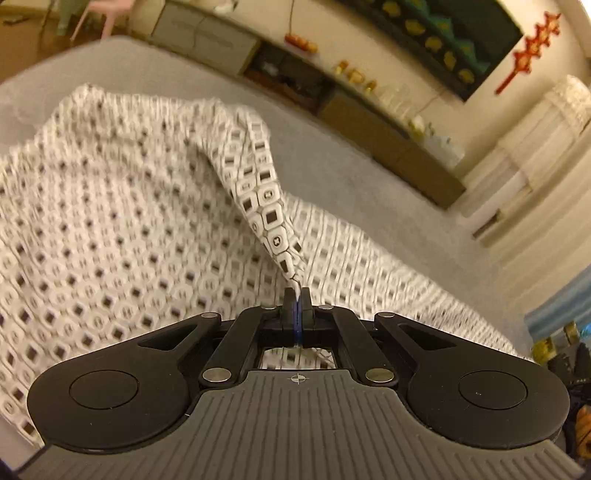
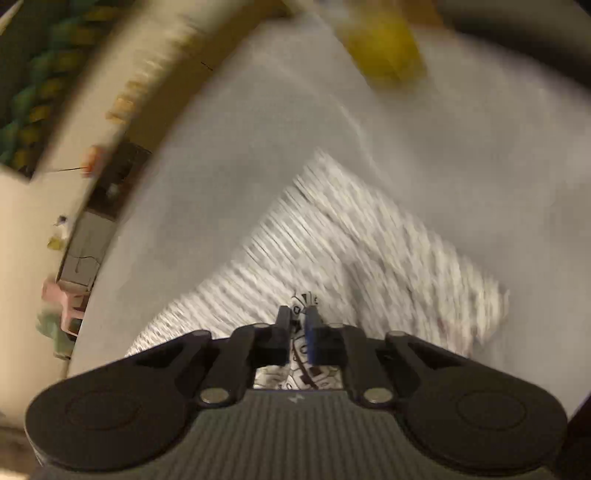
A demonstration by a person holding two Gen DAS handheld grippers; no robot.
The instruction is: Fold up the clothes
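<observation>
A white garment (image 1: pixel 122 221) with a pattern of small dark squares lies spread on a grey surface (image 1: pixel 332 158). My left gripper (image 1: pixel 296 295) is shut on a pinched fold of the garment, which rises in a taut ridge (image 1: pixel 266 192) from the jaws. In the right wrist view the same garment (image 2: pixel 369 251) shows blurred on the grey surface (image 2: pixel 258 147). My right gripper (image 2: pixel 298 314) is shut on a bunch of the garment, with cloth showing between and behind the fingers.
A long low cabinet (image 1: pixel 332 96) with small ornaments runs along the far wall. A dark patterned panel (image 1: pixel 461 33) and a red hanging ornament (image 1: pixel 532 44) are above it. A blurred yellow object (image 2: pixel 384 48) sits at the far edge of the grey surface.
</observation>
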